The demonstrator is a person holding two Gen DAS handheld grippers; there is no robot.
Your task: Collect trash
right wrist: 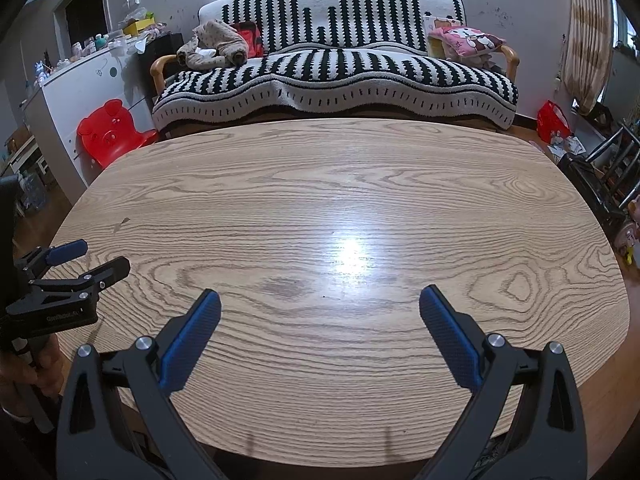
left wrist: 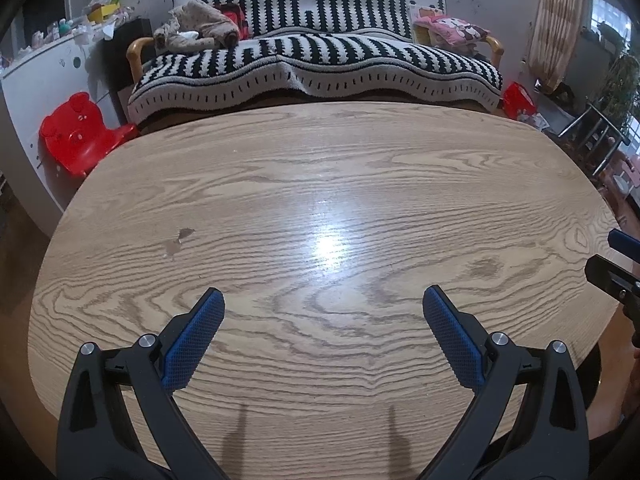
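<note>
My left gripper (left wrist: pixel 323 300) is open and empty, held above the near part of a wooden table (left wrist: pixel 320 184). My right gripper (right wrist: pixel 320 298) is open and empty above the same table (right wrist: pixel 340 200). The left gripper also shows at the left edge of the right wrist view (right wrist: pixel 96 258). The right gripper's fingers (left wrist: pixel 612 268) show at the right edge of the left wrist view. A small chipped mark (left wrist: pixel 180 238) is on the table's left part. I see no trash on the table in either view.
A black-and-white striped sofa (left wrist: pixel 312 64) stands behind the table, with clothes (left wrist: pixel 196 30) and a pink cushion (left wrist: pixel 452 28) on it. A red child's chair (left wrist: pixel 80 132) stands at the left by a white cabinet (left wrist: pixel 44 76). A red bag (right wrist: pixel 554 120) and metal chairs (right wrist: pixel 612 168) are at the right.
</note>
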